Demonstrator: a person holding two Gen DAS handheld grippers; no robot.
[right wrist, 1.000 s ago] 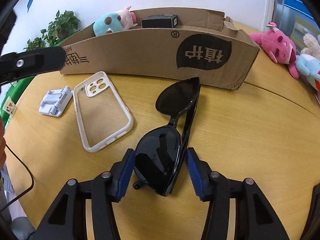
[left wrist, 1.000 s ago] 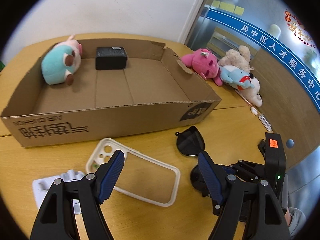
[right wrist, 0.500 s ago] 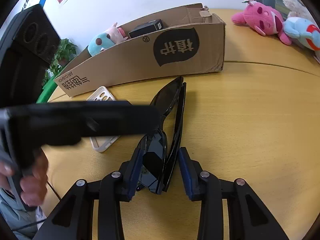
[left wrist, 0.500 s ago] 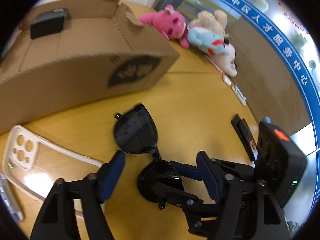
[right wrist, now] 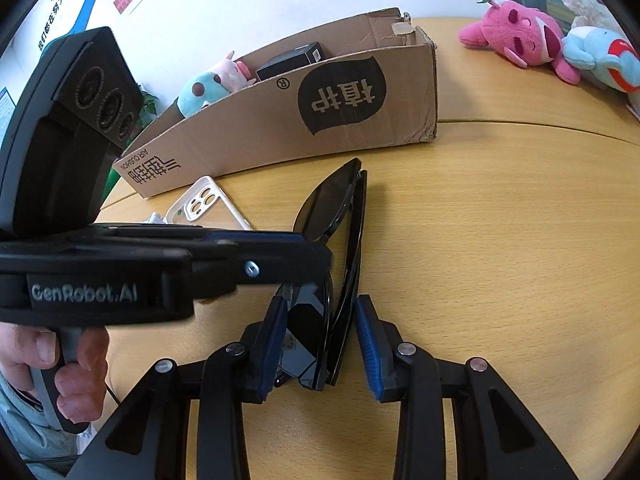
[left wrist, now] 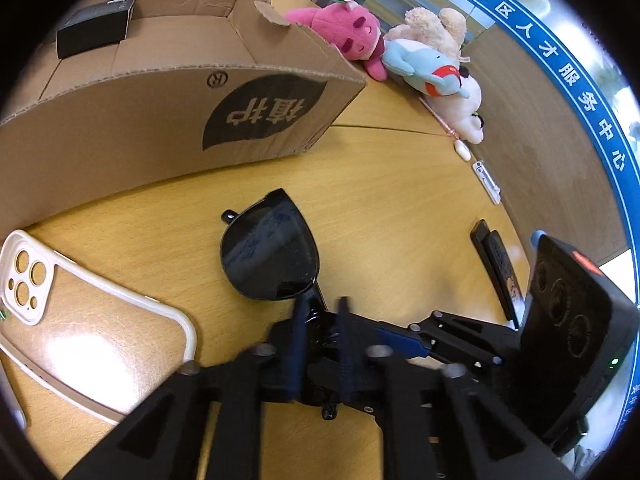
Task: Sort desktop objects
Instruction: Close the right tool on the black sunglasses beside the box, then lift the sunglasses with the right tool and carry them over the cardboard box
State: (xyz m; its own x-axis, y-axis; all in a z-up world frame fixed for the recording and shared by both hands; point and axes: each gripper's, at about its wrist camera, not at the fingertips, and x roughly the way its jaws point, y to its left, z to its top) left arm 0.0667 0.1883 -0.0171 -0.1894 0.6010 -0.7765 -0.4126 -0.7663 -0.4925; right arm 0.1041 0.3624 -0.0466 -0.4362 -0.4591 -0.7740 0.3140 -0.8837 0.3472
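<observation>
Black sunglasses [left wrist: 272, 256] lie folded on the wooden table in front of the cardboard box [left wrist: 160, 104]. My left gripper [left wrist: 320, 312] is shut on the bridge of the sunglasses, coming in from the left in the right wrist view [right wrist: 316, 256]. My right gripper [right wrist: 320, 332] stands around the near lens of the sunglasses [right wrist: 340, 236]; its pads have opened a little and the right pad is clear of the frame. The box holds a black case [left wrist: 96, 28] and a teal plush [right wrist: 204, 88].
A white phone case [left wrist: 80, 312] lies left of the sunglasses. Pink [left wrist: 344, 32], blue [left wrist: 424, 68] and cream plush toys lie at the table's far right. A small white stand [right wrist: 154, 220] lies by the phone case. A black device [left wrist: 496, 264] lies at the right edge.
My left gripper swung right over the sunglasses and closed on their bridge. My right gripper's pads eased apart around the near lens.
</observation>
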